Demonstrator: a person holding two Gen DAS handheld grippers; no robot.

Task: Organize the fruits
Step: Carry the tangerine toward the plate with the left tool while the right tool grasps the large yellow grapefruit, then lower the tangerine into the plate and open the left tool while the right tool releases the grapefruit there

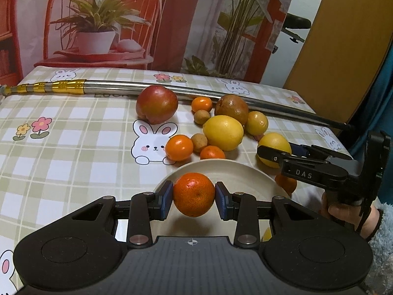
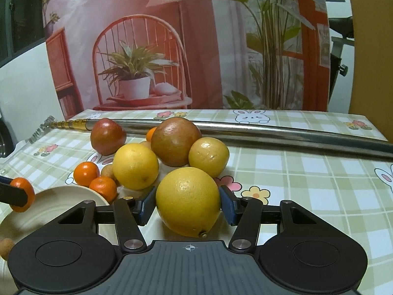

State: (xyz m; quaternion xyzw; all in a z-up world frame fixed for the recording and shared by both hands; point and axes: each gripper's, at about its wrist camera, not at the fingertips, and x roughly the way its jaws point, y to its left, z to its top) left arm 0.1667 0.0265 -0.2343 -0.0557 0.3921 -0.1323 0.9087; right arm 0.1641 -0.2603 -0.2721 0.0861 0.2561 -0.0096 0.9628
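Observation:
My left gripper (image 1: 194,196) is shut on a mandarin (image 1: 193,193), held just above the near rim of a cream plate (image 1: 235,172). In the right wrist view that mandarin (image 2: 23,186) shows at the far left over the plate (image 2: 61,195). My right gripper (image 2: 188,205) has its blue pads (image 2: 228,206) pressed on both sides of a large lemon (image 2: 189,200). The left wrist view shows this lemon (image 1: 272,140) right of the plate, with the right gripper (image 1: 282,150) around it. Behind lie a second lemon (image 1: 223,132), a red apple (image 1: 157,104), a brown round fruit (image 1: 232,108) and small mandarins (image 1: 179,147).
A long metal pole (image 1: 172,89) with a gold end lies across the back of the checked tablecloth (image 1: 61,159). A hand in a fuzzy blue sleeve (image 1: 378,231) holds the right gripper. Another mandarin (image 1: 287,184) sits right of the plate. A printed backdrop stands behind the table.

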